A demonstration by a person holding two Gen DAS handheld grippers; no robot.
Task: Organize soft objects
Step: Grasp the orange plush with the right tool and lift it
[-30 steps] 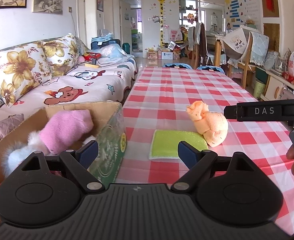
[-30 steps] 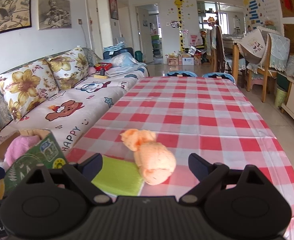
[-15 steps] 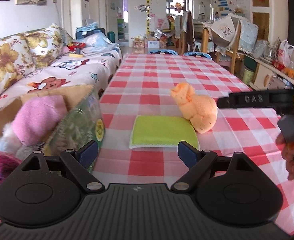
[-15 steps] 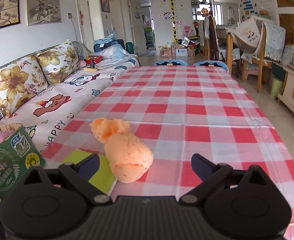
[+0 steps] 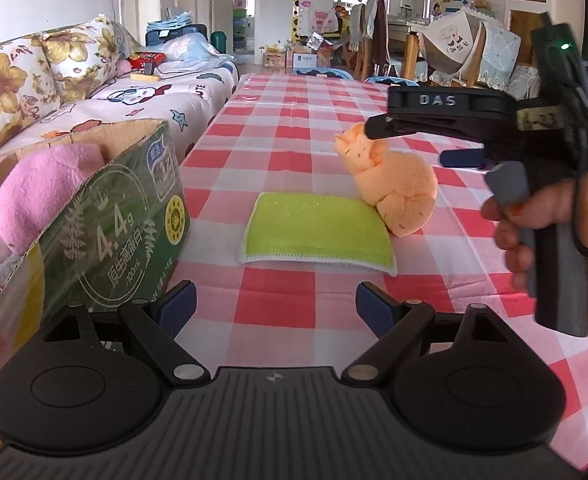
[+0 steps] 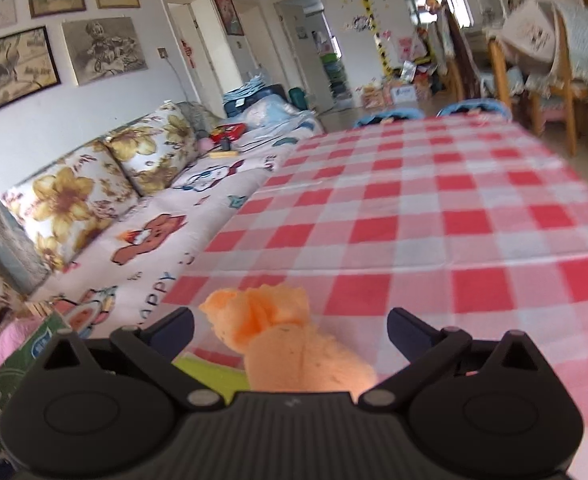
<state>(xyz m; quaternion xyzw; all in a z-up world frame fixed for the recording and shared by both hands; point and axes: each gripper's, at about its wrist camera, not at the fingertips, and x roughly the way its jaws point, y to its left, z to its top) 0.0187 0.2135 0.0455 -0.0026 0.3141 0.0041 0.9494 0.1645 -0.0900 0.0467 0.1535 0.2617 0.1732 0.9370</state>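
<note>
Red and white checks covered the long bench (image 5: 294, 128) in front of me, and a sofa (image 5: 94, 92) with flower cushions stood along its left side. On the bench lay a flat green cloth (image 5: 318, 232), and an orange plush toy (image 5: 394, 188) sat at its far right corner, touching it. At the left edge of the bench I saw a cardboard box (image 5: 126, 216) with green print, and inside it a pink soft toy (image 5: 42, 192) lay against something white and fluffy.

My left gripper (image 5: 272, 304) was released, its jaws wide apart with nothing between them, and it hovered low over the bench, just in front of the green cloth. The box was just beside its left finger.

My right gripper (image 6: 290, 326) pointed over the orange plush toy (image 6: 290, 344). Its jaws were opening, and the toy was between the two fingers, but the pads did not press on it; I saw a gap on each side. From the left wrist camera the same right gripper (image 5: 414, 140) came in from the right, above and behind the toy, and a hand (image 5: 534, 224) held its grey handle. A corner of the green cloth (image 6: 210, 372) showed under the right gripper, left of the toy
</note>
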